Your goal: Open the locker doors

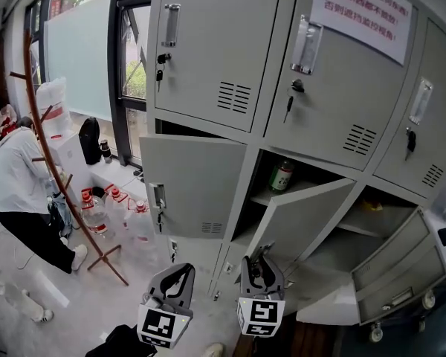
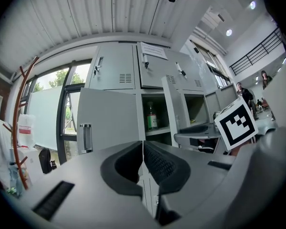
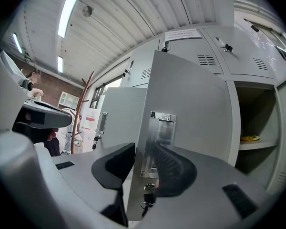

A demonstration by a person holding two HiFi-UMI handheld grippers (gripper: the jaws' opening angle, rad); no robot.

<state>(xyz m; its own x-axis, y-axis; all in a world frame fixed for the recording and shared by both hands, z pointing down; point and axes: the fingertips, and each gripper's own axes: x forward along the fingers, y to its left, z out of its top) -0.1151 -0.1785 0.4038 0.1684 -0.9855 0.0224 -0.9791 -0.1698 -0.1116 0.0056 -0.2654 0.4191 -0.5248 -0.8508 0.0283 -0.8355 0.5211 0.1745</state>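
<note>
The grey lockers [image 1: 230, 58] have a closed top row, and below it three doors stand swung out. My right gripper [image 3: 142, 163] straddles the free edge of the middle door [image 3: 190, 104], one pad behind the edge, the other on the face by the metal handle [image 3: 161, 128]. Both pads lie against the door. In the head view that gripper [image 1: 259, 262] sits low at the middle door [image 1: 305, 222]. My left gripper [image 2: 143, 159] hangs shut and empty in front of the open left door [image 2: 109, 118]; in the head view it [image 1: 180, 272] is beside the right one.
A green bottle [image 1: 282, 175] stands on the middle shelf. The right door [image 1: 401, 266] juts out low on the right. A crouching person [image 1: 18, 184], a wooden coat stand [image 1: 56, 169] and several water jugs [image 1: 111, 207] are on the floor at the left by the window.
</note>
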